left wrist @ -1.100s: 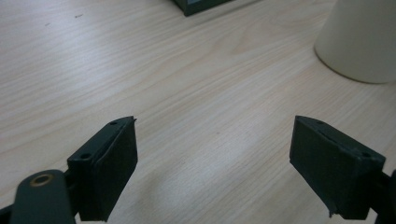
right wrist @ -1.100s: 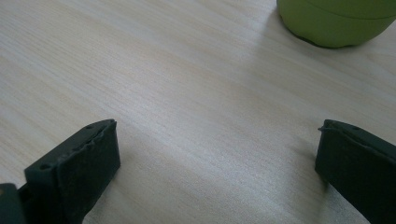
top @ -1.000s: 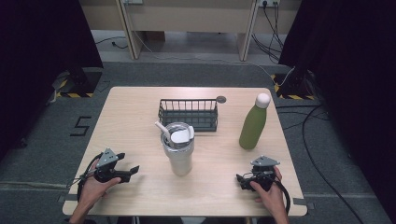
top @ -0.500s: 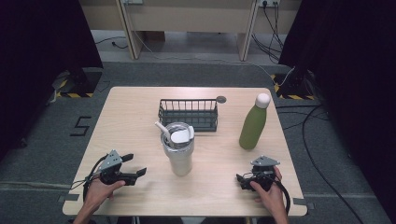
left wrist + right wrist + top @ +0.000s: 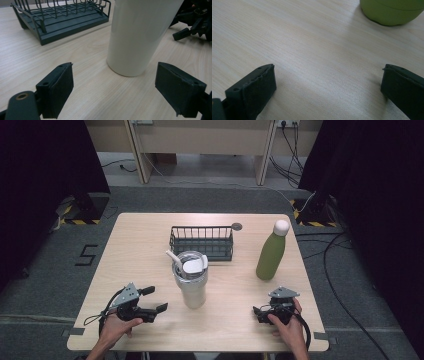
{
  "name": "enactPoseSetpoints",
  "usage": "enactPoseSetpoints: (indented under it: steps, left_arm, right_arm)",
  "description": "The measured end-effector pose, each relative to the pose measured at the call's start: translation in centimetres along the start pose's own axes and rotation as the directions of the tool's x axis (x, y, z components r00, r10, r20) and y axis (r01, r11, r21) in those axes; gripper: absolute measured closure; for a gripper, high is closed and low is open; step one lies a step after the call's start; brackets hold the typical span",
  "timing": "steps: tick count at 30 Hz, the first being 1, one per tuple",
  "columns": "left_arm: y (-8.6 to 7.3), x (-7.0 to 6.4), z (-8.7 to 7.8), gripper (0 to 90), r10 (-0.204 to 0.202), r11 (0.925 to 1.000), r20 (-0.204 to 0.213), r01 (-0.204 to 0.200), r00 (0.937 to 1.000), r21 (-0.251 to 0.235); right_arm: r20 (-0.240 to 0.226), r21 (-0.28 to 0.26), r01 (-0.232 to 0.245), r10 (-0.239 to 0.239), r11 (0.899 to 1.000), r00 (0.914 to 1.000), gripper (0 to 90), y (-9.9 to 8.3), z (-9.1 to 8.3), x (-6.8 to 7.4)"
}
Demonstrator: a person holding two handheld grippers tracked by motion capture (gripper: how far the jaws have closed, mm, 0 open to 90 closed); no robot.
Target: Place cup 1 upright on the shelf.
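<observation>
Grey carpet floor (image 5: 45, 270) (cables strewn about), black curtains (image 5: 45, 175), pale wooden table (image 5: 140, 245)

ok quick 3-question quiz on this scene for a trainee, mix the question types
1. True or false: the left gripper is shut on the tumbler.
2. Multiple choice: what stands right of the rack in the high view? A) a red mug B) a green bottle C) a blue bowl
3. Fill in: the right gripper rests on the ___ with open jaws that hold nothing.

Key
1. False: its jaws are open, with the tumbler ahead of them, untouched.
2. B
3. table
</observation>
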State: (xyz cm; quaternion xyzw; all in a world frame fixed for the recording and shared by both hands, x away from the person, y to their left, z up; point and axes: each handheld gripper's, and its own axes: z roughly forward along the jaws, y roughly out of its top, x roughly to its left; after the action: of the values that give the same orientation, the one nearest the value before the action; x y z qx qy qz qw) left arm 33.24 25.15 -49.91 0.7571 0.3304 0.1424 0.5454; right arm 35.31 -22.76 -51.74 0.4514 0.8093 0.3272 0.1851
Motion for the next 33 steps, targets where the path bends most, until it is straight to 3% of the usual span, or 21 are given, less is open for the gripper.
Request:
enactPoseSetpoints:
  steps: [5, 11, 22, 33]
  left_arm:
    - [0.2, -0.4, 0.6, 15.0, 0.0, 0.9999, 0.022, 0.0, 0.9998, -0.012]
    - [0.6, -1.0, 1.5, 14.9, 0.038, 0.9986, 0.045, -0.036, 0.9983, -0.038]
    - [1.0, -1.6, 2.6, 14.9, 0.034, 0.9973, 0.07, -0.029, 0.9969, -0.067]
    - [1.7, -2.4, 4.4, 14.9, 0.067, 0.9946, 0.095, -0.058, 0.9933, -0.086]
  right_arm:
    - [0.0, 0.0, 0.0, 0.0, 1.0, 1.0, 0.3, 0.0, 0.0, 0.0]
    - [0.0, 0.0, 0.0, 0.0, 1.0, 1.0, 0.3, 0.0, 0.0, 0.0]
    - [0.0, 0.0, 0.0, 0.0, 1.0, 1.0, 0.3, 0.0, 0.0, 0.0]
    - [-0.001, 0.0, 0.0, 0.0, 1.0, 1.0, 0.3, 0.0, 0.0, 0.0]
